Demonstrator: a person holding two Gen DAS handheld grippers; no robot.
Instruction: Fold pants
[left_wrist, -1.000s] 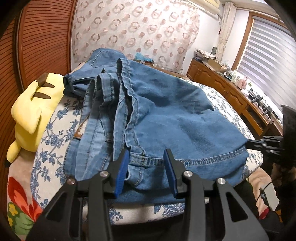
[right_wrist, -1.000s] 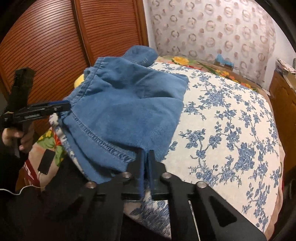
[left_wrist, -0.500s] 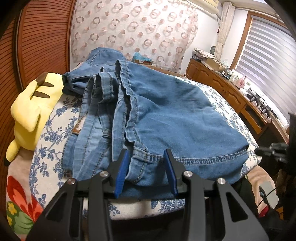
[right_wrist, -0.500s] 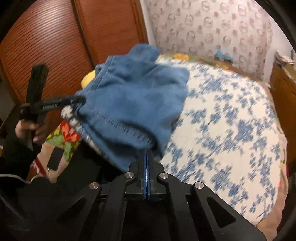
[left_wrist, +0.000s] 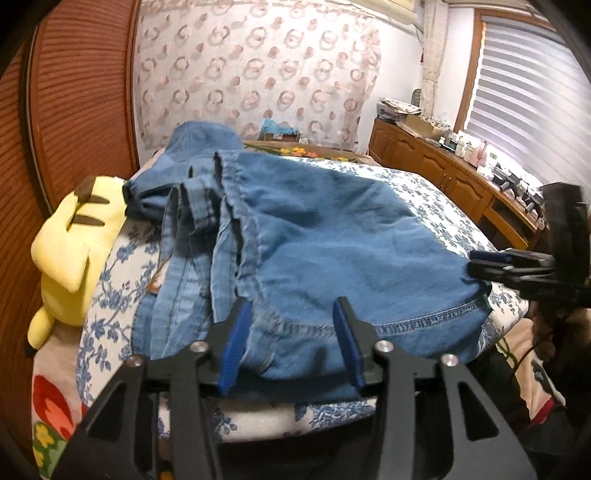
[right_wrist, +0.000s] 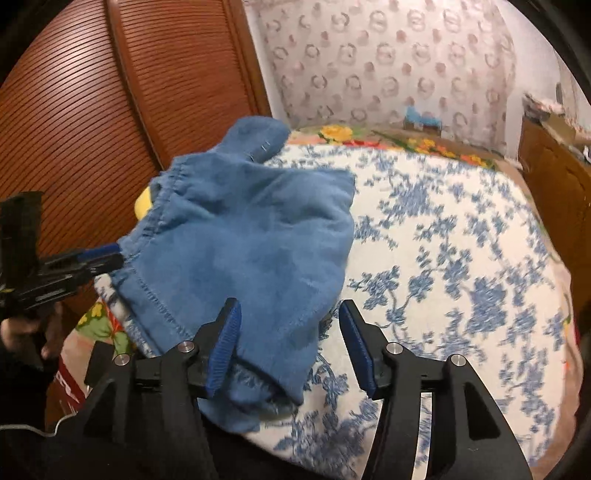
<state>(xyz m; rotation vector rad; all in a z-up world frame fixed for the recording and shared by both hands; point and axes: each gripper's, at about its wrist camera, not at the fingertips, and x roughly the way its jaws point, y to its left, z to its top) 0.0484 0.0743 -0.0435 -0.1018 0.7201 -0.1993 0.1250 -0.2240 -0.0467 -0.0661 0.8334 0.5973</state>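
Blue denim pants (left_wrist: 325, 243) lie folded over on the flowered bed, hem edge toward me; they also show in the right wrist view (right_wrist: 240, 240). My left gripper (left_wrist: 291, 343) is open, its blue pads straddling the near hem at the left corner. My right gripper (right_wrist: 291, 343) is open over the near right corner of the pants, nothing held. From the left wrist view the right gripper (left_wrist: 480, 267) sits at the pants' right corner. From the right wrist view the left gripper (right_wrist: 107, 256) sits at the left corner.
A yellow plush toy (left_wrist: 74, 251) lies left of the pants on the bed. A white and blue flowered sheet (right_wrist: 461, 258) covers the bed. A wooden slatted wardrobe (right_wrist: 110, 92) stands at the left. A wooden dresser (left_wrist: 461, 177) with clutter runs along the right.
My right gripper was shut on the pants' corner and has now opened, letting go of the corner. My left gripper stays open at the hem and has barely moved.
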